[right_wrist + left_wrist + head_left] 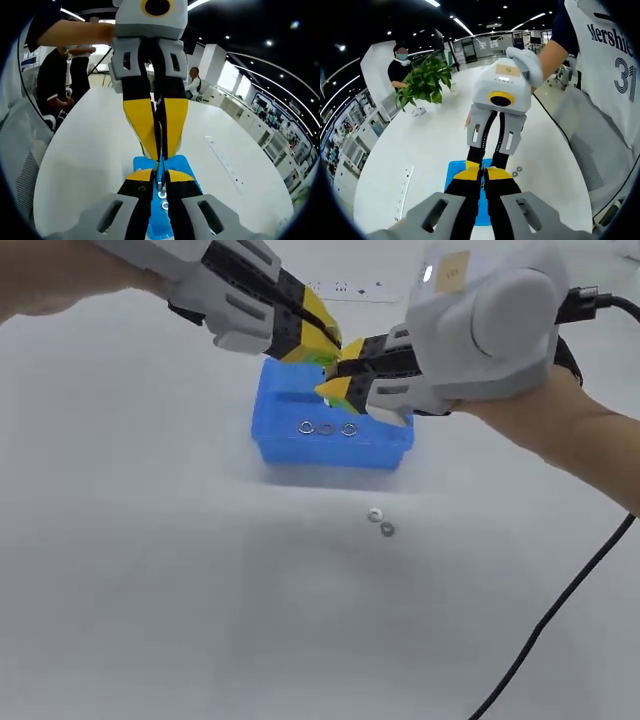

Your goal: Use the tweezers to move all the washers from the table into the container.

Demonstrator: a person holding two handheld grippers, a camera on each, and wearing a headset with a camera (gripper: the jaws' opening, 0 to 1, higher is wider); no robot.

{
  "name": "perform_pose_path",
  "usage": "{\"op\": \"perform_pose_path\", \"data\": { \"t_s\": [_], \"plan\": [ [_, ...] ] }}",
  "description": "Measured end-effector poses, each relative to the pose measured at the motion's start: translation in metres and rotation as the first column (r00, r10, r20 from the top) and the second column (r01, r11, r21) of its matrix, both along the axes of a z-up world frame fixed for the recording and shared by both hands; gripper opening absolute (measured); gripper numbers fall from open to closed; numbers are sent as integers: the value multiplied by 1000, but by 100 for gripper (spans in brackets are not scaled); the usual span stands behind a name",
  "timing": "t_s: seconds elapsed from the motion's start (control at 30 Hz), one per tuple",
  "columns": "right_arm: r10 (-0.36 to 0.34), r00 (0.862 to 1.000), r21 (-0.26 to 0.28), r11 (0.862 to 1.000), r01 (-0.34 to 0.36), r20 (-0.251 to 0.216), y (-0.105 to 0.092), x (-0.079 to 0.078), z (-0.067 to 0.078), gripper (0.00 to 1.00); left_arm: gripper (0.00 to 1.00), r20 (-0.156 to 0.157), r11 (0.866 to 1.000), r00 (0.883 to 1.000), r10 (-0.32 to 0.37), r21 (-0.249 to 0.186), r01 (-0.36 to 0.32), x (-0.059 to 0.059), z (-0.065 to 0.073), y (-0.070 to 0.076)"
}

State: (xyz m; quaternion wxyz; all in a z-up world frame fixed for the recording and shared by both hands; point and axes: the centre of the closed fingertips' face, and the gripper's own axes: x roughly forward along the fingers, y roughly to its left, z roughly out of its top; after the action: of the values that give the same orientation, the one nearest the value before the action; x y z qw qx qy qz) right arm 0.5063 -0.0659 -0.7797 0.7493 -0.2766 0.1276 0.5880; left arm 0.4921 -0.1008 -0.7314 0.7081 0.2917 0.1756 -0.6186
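Left hand-held gripper (328, 348): above the container's (330, 454) rear rim. In the right gripper view its yellow jaws were closed onto the tweezers (160, 162).
Right hand-held gripper (330, 390): tip to tip with the left one, over the container's rear half. Its jaws were likewise pinched shut on the same tweezers.
Tweezers: a thin metal strip clamped by both sets of jaws at once, above the container. We could not tell which way its tips faced or whether they carried anything.
Three washers (326, 428): in a row on the container's floor.
Two washers (381, 522): on the table (150, 590), near the container's front wall and just beside each other.
Task standing: we judged it partly done, with two pieces outstanding.
Risk, double hold: if one hand-held gripper let go before the other was well seated, the tweezers could twist or drop into the container.
Risk, clamp position: a grip squeezing both tweezer arms together would leave the tips unable to open on a washer.
Risk, paired washers: a poorly aimed pick could nudge the neighbouring washer and send it away from the container.
Risk, container: both hand-held grippers worked close to its rim, and a knock could shift it or jolt the washers inside.
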Motion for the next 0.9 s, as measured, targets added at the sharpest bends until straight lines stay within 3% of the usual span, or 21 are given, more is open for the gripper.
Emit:
{"op": "perform_pose_path", "data": {
  "t_s": [0.2,0.37,0.53,0.73,0.9],
  "plan": [
    [5,1000,-32,999,-5,-15,-1,11,-24,10,6,-26,1000,1000,16,15,-15,14,-23,1],
    [-16,998,-34,999,14,-58,-3,20,-41,10,7,-53,999,998,31,16,-30,25,-40,0],
    [-18,996,-48,999,14,-82,-4,22,-55,10,7,-80,999,996,32,23,-30,28,-54,-2],
    [-27,994,-51,998,21,-103,-6,22,-63,10,7,-102,999,994,36,21,-34,29,-62,-3],
    [-38,994,-40,999,34,-105,-7,23,-62,11,7,-103,999,994,32,16,-31,30,-60,-5]
  ]
}}
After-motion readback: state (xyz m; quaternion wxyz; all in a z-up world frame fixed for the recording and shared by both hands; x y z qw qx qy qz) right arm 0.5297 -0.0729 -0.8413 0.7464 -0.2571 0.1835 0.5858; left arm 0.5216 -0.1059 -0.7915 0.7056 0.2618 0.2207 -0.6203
